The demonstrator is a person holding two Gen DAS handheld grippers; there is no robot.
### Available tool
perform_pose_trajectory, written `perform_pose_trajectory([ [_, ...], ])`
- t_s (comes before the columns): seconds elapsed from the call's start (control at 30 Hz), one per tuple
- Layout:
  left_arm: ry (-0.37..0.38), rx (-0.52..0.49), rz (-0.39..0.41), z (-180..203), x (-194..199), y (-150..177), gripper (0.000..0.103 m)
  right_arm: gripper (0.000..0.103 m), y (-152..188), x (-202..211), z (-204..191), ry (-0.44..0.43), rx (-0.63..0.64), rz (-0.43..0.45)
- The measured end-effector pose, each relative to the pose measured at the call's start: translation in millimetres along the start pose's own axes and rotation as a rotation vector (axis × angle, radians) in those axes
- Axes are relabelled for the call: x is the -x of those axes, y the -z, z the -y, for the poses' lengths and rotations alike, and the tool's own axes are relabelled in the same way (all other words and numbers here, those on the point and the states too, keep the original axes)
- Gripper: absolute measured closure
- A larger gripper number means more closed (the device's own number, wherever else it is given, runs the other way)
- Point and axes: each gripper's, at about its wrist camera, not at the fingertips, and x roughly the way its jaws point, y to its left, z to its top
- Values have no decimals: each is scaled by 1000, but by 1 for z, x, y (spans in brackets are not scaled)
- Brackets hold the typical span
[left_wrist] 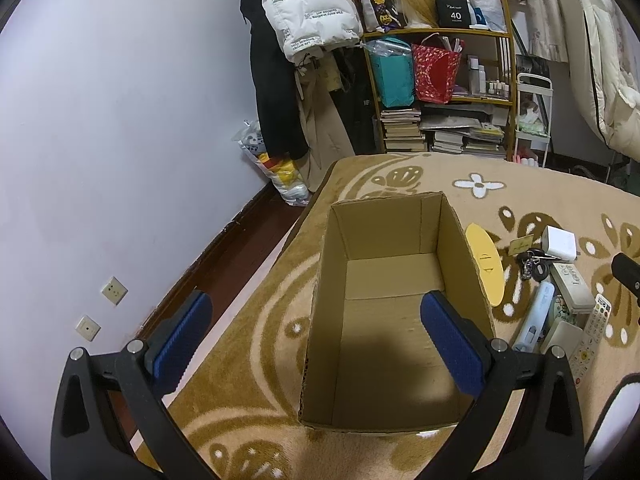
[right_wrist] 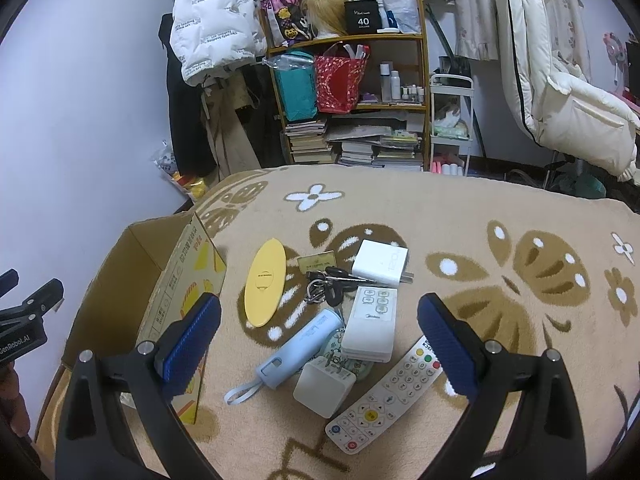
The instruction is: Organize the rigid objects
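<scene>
An open, empty cardboard box (left_wrist: 384, 320) stands on the patterned blanket; it also shows in the right wrist view (right_wrist: 160, 304) at the left. My left gripper (left_wrist: 316, 340) is open and empty above the box. My right gripper (right_wrist: 320, 336) is open and empty above a cluster of objects: a yellow oval plate (right_wrist: 265, 281), a bunch of keys (right_wrist: 328, 285), a white charger (right_wrist: 381, 261), a white air-conditioner remote (right_wrist: 370, 325), a light blue case (right_wrist: 301, 343), a white cube (right_wrist: 324, 386) and a long white remote (right_wrist: 386, 394).
The blanket (right_wrist: 500, 320) covers a raised surface with its far edge ahead and its left edge by the wall. A cluttered shelf (right_wrist: 352, 92) with books and bags, hanging coats and a bedding pile stand behind. The left gripper's body (right_wrist: 24, 320) shows at the left.
</scene>
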Motion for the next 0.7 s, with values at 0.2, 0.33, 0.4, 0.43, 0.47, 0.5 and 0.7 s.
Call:
perform_pose_trajectory([
  [0.2,-9,1,-1,0,-2,1,0,0,0,-1,-1,2,1,-1],
  [0.33,-10,0,-2,0,-2,1,0,0,-1,-1,0,1,4,-8],
  [0.4,-10,2,-1,0,-1,2,0,0,0,-1,-1,4,7,-8],
  [0.43,-10,2,-1,0,-1,2,0,0,0,-1,-1,6,12,-7],
  [0.47,-10,3,-1,0,-1,2,0,0,1,-2,-3,8,16,-6],
  [0.5,-10,1,-1,0,-1,2,0,0,1,-2,-2,5,15,-6],
  [0.7,-9,3,-3,0,-1,2,0,0,2,-1,-3,5,19,-8],
])
